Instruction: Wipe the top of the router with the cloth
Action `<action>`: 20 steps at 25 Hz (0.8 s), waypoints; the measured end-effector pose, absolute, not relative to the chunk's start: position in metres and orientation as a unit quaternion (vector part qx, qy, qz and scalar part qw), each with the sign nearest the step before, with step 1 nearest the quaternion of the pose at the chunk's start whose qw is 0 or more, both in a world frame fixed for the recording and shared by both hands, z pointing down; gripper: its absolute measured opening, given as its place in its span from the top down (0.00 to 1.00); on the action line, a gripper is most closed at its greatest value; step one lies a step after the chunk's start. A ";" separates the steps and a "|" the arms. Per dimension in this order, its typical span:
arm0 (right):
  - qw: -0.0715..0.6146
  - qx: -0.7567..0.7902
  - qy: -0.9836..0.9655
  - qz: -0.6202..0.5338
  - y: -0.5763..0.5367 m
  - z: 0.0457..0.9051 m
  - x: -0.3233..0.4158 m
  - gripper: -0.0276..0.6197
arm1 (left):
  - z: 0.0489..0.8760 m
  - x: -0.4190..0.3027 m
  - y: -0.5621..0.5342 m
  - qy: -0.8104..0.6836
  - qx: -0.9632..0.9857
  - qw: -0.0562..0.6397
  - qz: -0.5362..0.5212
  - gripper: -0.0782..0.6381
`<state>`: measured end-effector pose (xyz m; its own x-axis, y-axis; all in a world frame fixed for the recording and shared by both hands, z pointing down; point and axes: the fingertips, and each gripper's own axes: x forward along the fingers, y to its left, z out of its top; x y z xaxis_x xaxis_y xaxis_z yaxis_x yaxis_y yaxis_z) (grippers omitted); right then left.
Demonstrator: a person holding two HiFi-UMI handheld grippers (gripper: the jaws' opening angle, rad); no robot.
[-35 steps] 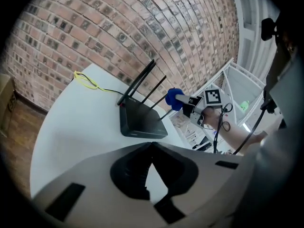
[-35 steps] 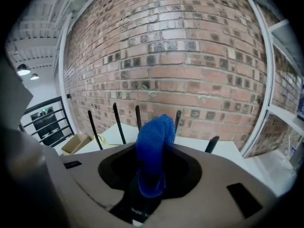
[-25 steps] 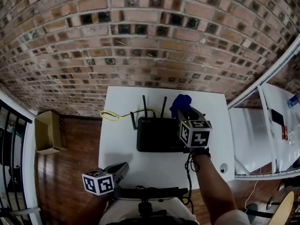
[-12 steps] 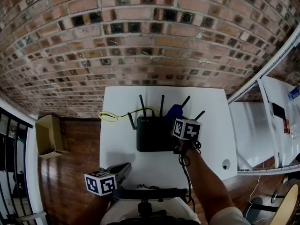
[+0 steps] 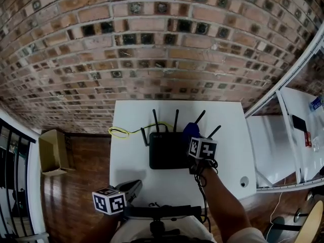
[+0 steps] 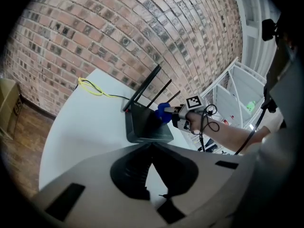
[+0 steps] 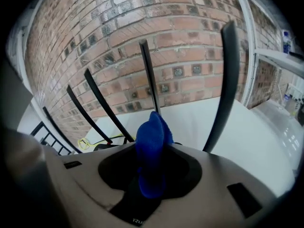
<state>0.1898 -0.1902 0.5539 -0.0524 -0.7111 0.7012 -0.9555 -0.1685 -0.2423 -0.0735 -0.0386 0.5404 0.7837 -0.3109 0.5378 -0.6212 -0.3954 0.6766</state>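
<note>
The right tool (image 7: pixel 152 175) is closed on the blue cloth (image 7: pixel 153 132), which stands up between its jaws. The black router (image 5: pixel 169 150) lies right below this tool, and its antennas (image 7: pixel 147 75) rise just beyond the cloth. The left tool (image 6: pixel 152 148) has its jaws together at the tips, with nothing between them, low over the white desk (image 5: pixel 129 151), and the router is well ahead of it.

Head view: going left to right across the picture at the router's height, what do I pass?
In order: cardboard box → yellow cable → router → blue cloth, at the router's right end → white surface beyond the table.
</note>
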 end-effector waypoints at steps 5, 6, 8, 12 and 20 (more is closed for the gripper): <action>0.184 0.702 -0.622 0.293 -0.168 0.520 0.201 0.75 | 0.540 -0.070 -0.038 -0.274 0.819 0.479 0.156 0.86; 0.192 0.712 -0.617 0.275 -0.167 0.514 0.206 0.76 | 0.539 -0.068 -0.037 -0.269 0.820 0.479 0.157 0.86; 0.199 0.728 -0.610 0.240 -0.169 0.496 0.213 0.75 | 0.538 -0.064 -0.034 -0.260 0.824 0.477 0.162 0.86; 0.215 0.751 -0.596 0.185 -0.180 0.464 0.223 0.75 | 0.536 -0.059 -0.031 -0.251 0.831 0.467 0.170 0.86; 0.248 0.752 -0.592 0.149 -0.191 0.446 0.225 0.75 | 0.527 -0.069 -0.029 -0.263 0.834 0.457 0.163 0.86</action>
<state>0.2251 -0.1907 0.4463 0.2547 -0.8167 0.5178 -0.9646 -0.1763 0.1963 -0.0694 -0.0288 0.5275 0.8083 -0.2890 0.5129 -0.5879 -0.4436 0.6764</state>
